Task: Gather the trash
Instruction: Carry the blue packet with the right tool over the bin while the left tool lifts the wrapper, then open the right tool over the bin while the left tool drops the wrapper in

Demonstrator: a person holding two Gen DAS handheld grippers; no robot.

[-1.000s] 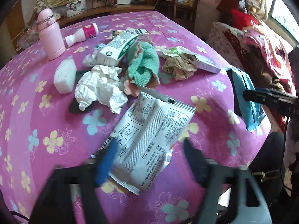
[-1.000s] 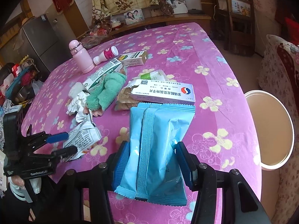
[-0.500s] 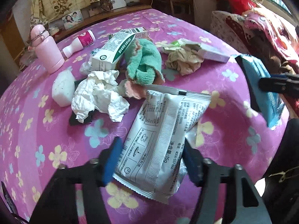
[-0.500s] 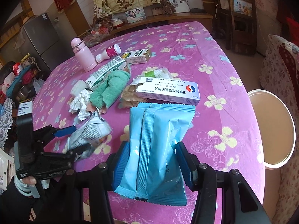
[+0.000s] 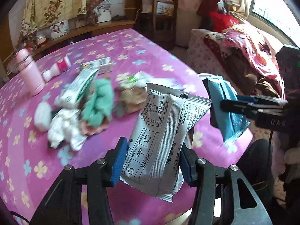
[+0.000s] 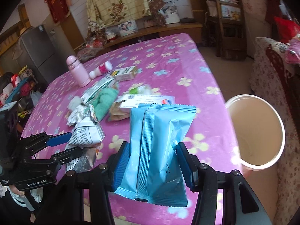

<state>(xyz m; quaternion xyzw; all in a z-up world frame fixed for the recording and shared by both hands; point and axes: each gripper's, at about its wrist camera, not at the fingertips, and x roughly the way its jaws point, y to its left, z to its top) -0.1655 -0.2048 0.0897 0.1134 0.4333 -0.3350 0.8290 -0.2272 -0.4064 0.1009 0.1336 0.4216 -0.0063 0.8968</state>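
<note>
My left gripper (image 5: 151,161) is shut on a white printed snack wrapper (image 5: 165,131) and holds it lifted above the pink flowered table (image 5: 131,45). It also shows in the right wrist view (image 6: 86,133) at the left. My right gripper (image 6: 153,166) is shut on a blue wrapper (image 6: 159,146), held over the table's near edge; the blue wrapper also shows in the left wrist view (image 5: 225,110). A white round bin (image 6: 256,133) stands off the table's right side, open and beige inside.
On the table lie crumpled white paper (image 5: 63,129), a green cloth (image 5: 97,105), a brown paper wad (image 5: 131,99), a medicine box (image 6: 146,101), a carton (image 6: 125,73), a pink flask (image 6: 76,71) and a small bottle (image 6: 101,69). A sofa (image 6: 271,75) stands right.
My left gripper has closed on the white wrapper and lifted it off the table, swinging right. My right gripper still holds the blue wrapper, now nearer the bin.
</note>
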